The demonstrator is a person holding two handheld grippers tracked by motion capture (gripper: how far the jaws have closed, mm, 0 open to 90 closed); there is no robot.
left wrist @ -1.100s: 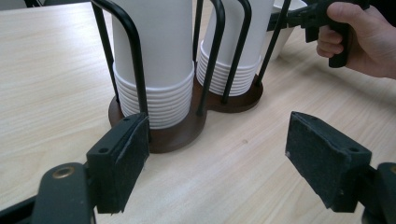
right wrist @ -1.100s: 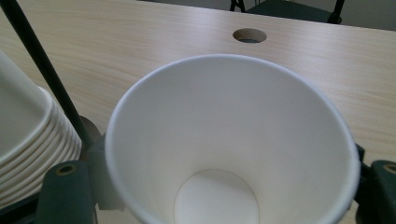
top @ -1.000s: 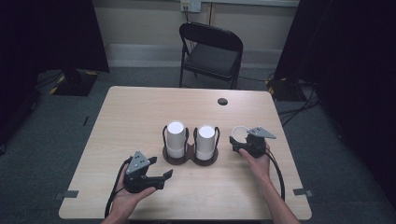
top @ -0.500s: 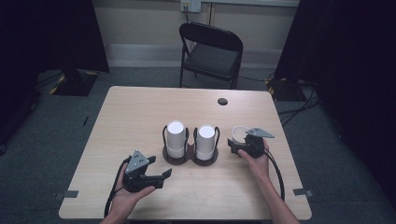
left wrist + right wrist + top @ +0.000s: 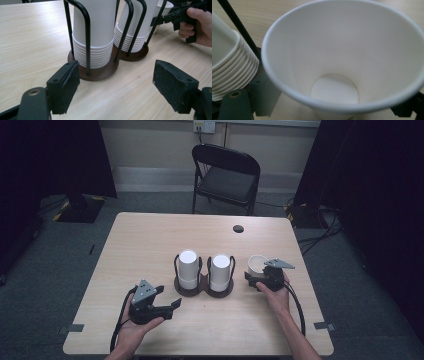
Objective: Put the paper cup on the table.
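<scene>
On the right part of the pale wooden table, a single white paper cup was seen standing upright with its mouth up, just to the right of the two stacks of cups. The right gripper was held at the near side of this cup; in the right gripper view the cup sat between the two jaws, which had just been opening and stood wide, with a gap on the left side between pad and cup wall. Whether the other pad was still touching the cup could not be told.

The left stack of cups and the right stack of cups were held mouth down in a dark brown double holder with black wire hoops, near the middle of the table.

The left gripper was held low over the near left part of the table, pointed toward the holder. Its jaws were set well apart and nothing was gripped; in the left gripper view the holder base was framed between them, farther off.

A black folding chair was placed beyond the far edge of the table.
</scene>
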